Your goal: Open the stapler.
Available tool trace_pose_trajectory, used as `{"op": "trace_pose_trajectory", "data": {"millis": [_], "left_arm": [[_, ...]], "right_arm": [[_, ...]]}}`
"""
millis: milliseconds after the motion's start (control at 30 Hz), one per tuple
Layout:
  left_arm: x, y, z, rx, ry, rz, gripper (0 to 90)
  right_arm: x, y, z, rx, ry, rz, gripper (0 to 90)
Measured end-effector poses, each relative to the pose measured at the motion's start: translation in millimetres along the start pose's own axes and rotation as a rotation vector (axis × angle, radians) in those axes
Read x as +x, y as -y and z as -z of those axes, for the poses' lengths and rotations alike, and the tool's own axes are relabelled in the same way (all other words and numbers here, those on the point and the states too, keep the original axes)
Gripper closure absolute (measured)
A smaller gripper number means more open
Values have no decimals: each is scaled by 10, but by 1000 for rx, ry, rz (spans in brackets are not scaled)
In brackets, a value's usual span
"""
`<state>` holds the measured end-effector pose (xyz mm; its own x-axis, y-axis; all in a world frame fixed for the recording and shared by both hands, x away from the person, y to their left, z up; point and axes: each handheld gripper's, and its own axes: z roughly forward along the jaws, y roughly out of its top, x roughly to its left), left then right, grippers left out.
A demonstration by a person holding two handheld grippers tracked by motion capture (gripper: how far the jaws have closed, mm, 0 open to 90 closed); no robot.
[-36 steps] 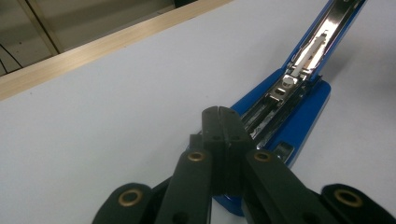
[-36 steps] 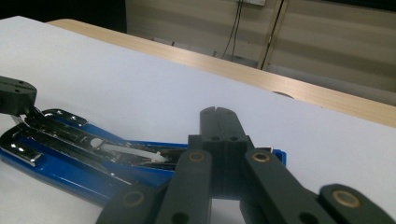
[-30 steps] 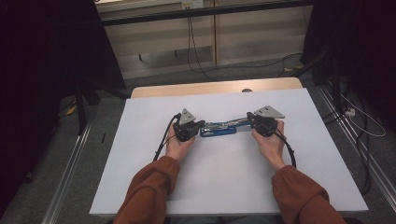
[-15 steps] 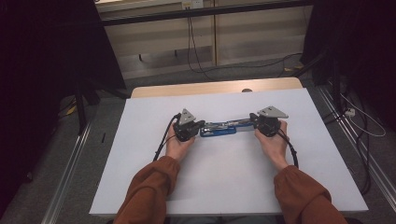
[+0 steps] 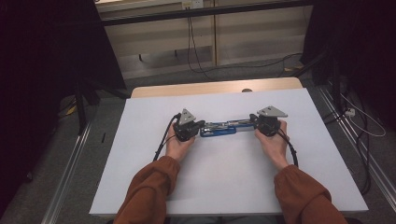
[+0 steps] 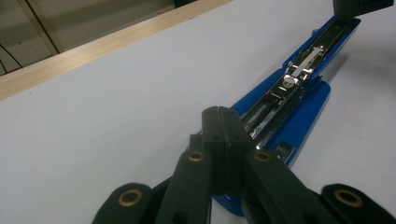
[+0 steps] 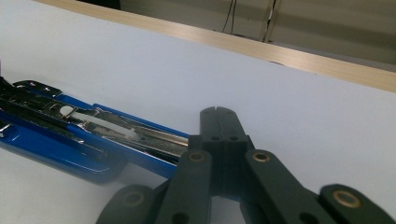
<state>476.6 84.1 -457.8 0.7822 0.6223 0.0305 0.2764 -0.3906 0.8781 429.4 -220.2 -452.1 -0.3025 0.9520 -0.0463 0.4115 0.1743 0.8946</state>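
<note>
High view: a blue stapler, swung open, lies on the white tabletop between the left gripper and right gripper. Both pairs of jaws are pressed together, their tips over the stapler's ends.

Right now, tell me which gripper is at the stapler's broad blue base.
The left gripper; the right gripper sits at the thin end of the stapler.

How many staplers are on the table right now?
1. A blue metal-railed stapler, swung open flat, lies mid-table on the white tabletop, between the left tool and the right tool. None seems hidden.
</note>
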Motion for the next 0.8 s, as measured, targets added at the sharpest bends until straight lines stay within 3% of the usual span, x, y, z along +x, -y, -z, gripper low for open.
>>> {"op": "trace_pose_trajectory", "data": {"millis": [633,800], "left_arm": [[-10,-67,38,-25,2,22,897],[-15,-85,55,-50,2,27,839]], "right_arm": [[-6,-3,-9,-12,-11,-11,900],[-29,-2,-5,-16,-20,-20,900]]}}
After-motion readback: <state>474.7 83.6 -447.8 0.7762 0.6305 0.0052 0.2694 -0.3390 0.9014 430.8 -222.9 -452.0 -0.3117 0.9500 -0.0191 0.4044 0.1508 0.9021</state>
